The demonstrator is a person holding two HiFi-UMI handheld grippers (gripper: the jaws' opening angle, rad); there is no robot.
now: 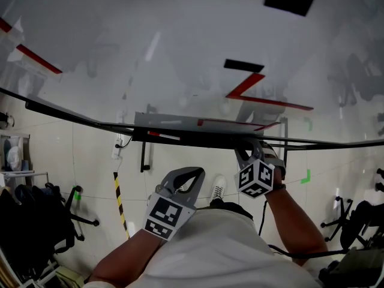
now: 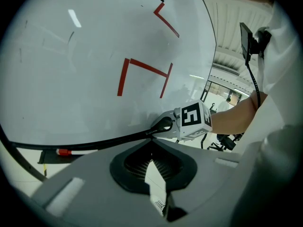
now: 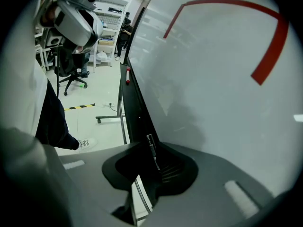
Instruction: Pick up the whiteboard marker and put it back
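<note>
Two grippers are working at one whiteboard (image 1: 180,53) and its single dark tray (image 1: 198,138), and two markers are showing. The right gripper (image 1: 245,152) is reaching up to the tray's right part, its jaws closing tightly on the black marker (image 3: 150,144). The marker is lying lengthwise between the pads against the tray edge. Only a short stretch with a pale label is showing, and the head view is not showing it at all. The left gripper (image 1: 193,173) is hanging lower, well apart from the tray, jaws meeting at the tips around nothing. The red-capped marker (image 1: 163,135) is resting on the tray's left part, small and blurred in the right gripper view
</note>
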